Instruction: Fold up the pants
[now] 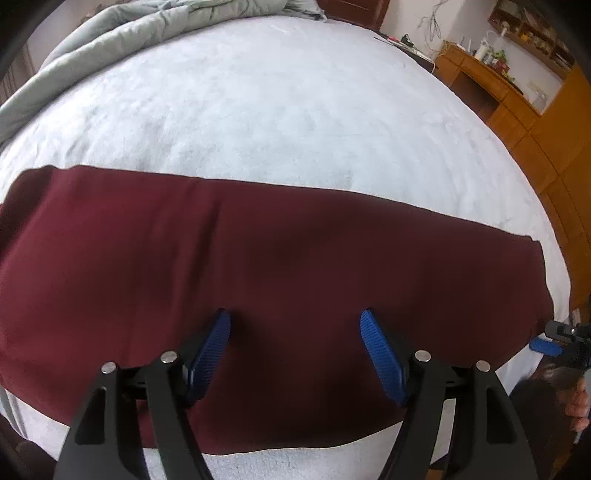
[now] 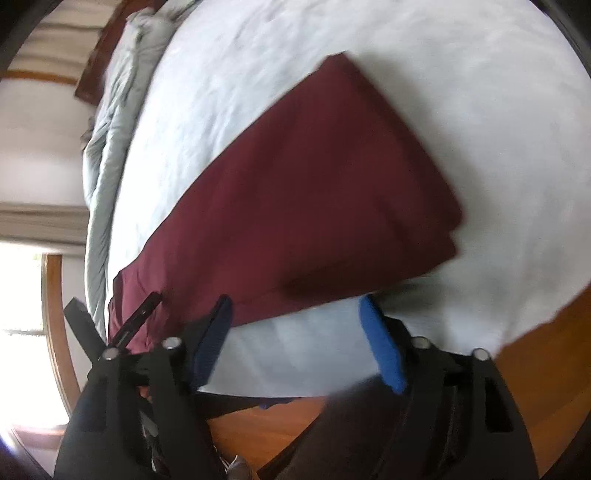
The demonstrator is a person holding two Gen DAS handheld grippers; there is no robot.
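**Maroon pants lie folded lengthwise on the bed, both grippers empty**

In the left wrist view, the maroon pants (image 1: 258,280) are seen spread as one long flat band across the pale grey bed (image 1: 258,110), beyond and beneath the fingers. The left gripper (image 1: 295,325) is held above the cloth with its blue fingers (image 1: 210,350) spread wide apart; nothing is held between them. At the far right edge, past the right-hand finger, part of the right gripper (image 1: 554,341) and the hand holding it can be made out just off the end of the pants.

The legs appear to have been laid one upon the other, so the lengthwise fold is judged done. The band is still long; at least one fold across its length seems to be left, and no edge has yet been taken up for it.

In the right wrist view, which is blurred, the pants (image 2: 314,199) run diagonally ahead of the fingers, from lower left to upper right. The right gripper (image 2: 295,317) is also spread wide and empty, hovering at the near long edge of the cloth.

This view shows what the other does not: a stepped double layer at the pants' right end, a rumpled end beyond the left-hand finger, and wooden floor (image 2: 535,350) below the bed. Only the left view shows the grey duvet (image 1: 110,33) clearly and the wooden desk (image 1: 480,81).
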